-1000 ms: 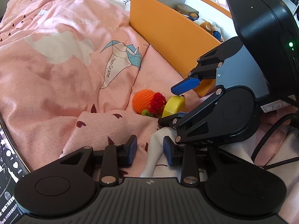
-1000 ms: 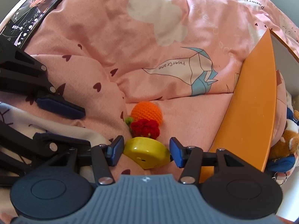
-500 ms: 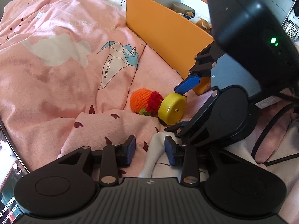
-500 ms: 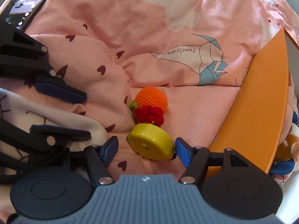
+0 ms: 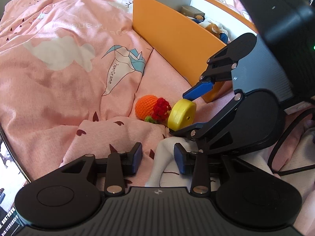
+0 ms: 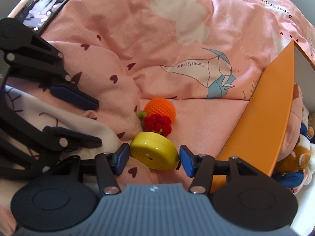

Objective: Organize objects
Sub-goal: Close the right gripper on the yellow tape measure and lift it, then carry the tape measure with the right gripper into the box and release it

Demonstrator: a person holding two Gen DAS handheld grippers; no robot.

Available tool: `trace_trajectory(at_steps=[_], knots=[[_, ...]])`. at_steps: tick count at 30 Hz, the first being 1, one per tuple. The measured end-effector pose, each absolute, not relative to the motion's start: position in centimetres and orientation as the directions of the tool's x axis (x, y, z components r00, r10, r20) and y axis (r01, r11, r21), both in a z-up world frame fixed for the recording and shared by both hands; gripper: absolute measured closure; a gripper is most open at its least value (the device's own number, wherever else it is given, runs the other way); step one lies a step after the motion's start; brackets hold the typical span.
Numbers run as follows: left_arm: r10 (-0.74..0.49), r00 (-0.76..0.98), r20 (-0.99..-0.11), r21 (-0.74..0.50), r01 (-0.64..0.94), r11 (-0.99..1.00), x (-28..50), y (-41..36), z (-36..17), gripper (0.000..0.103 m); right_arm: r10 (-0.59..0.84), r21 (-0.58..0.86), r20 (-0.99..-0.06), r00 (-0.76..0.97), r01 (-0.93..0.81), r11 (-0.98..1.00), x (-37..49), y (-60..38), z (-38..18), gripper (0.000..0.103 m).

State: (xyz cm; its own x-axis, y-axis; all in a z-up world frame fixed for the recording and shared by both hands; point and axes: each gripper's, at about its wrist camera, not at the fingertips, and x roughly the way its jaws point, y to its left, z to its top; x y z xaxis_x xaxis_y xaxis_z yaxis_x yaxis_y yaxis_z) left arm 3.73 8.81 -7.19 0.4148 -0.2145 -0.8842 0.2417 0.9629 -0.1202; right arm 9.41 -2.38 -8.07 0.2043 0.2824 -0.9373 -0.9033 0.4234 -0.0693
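Observation:
A yellow round tape measure (image 6: 154,152) lies on the pink bedspread between the open fingers of my right gripper (image 6: 154,157); small gaps show on both sides. It also shows in the left wrist view (image 5: 182,115), between the right gripper's blue pads. Just beyond it lies an orange crocheted ball with a red flower (image 6: 159,116), also seen in the left wrist view (image 5: 151,109). My left gripper (image 5: 158,156) is open and empty, low over a white fold of cloth (image 5: 163,161).
An orange box (image 5: 173,33) with white inside holds a plush toy (image 5: 213,28) and other small items; it stands right of the tape measure (image 6: 271,106). A phone (image 6: 49,2) lies at the far left. The bedspread is rumpled into folds.
My right gripper opened wider, then shifted so its fingers straddle the tape measure more closely. The tape measure tipped up on edge as seen from the left. The left gripper stayed nearly still.

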Motion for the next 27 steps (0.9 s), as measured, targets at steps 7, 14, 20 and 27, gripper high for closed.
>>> trace_trajectory(at_steps=[7, 14, 20, 27], knots=[[-0.235, 0.437, -0.868, -0.138, 0.243, 0.96, 3.4, 9.1, -6.2, 0.058, 0.332, -0.108, -0.905, 0.267, -0.898, 0.427, 9.0, -3.1, -5.4, 0.046], [-0.224, 0.479, -0.849, -0.104, 0.263, 0.959, 5.9, 8.1, -5.5, 0.047, 0.399, -0.118, -0.85, 0.345, -0.861, 0.494, 10.2, -5.2, -1.4, 0.046], [-0.237, 0.451, -0.86, -0.129, 0.257, 0.958, 9.2, 7.6, -6.5, 0.032, 0.434, -0.109, -0.797, 0.421, -0.806, 0.582, 12.1, -8.3, 2.6, 0.046], [-0.215, 0.393, -0.894, -0.132, 0.227, 0.965, 11.4, 7.0, -9.0, 0.027, 0.321, -0.168, -0.809, 0.492, -0.717, 0.677, 15.8, -13.7, 4.6, 0.045]])
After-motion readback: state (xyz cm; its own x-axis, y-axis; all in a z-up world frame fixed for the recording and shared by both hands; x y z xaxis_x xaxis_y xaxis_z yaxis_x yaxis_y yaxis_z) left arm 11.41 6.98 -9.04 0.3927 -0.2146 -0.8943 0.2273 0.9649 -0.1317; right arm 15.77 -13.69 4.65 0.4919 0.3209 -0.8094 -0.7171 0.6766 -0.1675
